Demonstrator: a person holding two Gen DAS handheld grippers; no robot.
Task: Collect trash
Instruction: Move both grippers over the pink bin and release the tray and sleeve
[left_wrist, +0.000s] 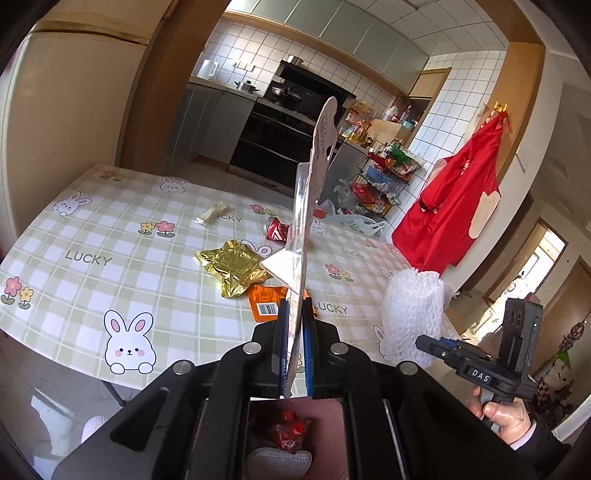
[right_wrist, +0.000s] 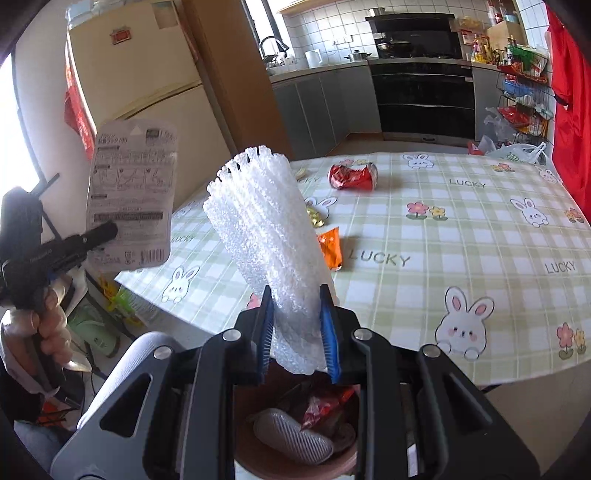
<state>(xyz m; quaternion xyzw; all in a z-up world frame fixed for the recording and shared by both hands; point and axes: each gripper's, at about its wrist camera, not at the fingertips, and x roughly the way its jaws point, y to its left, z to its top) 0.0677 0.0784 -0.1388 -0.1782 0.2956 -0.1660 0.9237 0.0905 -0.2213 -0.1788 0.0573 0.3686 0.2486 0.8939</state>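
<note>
Table, checked bunny tablecloth (right_wrist: 461, 229): crushed red can (right_wrist: 352, 177), gold foil pouch (left_wrist: 232, 267), orange wrapper (right_wrist: 330, 247), small pale wrapper (left_wrist: 211, 214).

My left wrist camera looks along its fingers from the near edge of the table (left_wrist: 92, 236), facing the stove (left_wrist: 280, 122) across it. My right wrist camera sits just beside it, facing the same way. Both share the table (right_wrist: 461, 229), the can (left_wrist: 277, 229) (right_wrist: 352, 177) and the stove (right_wrist: 424, 85).
</note>
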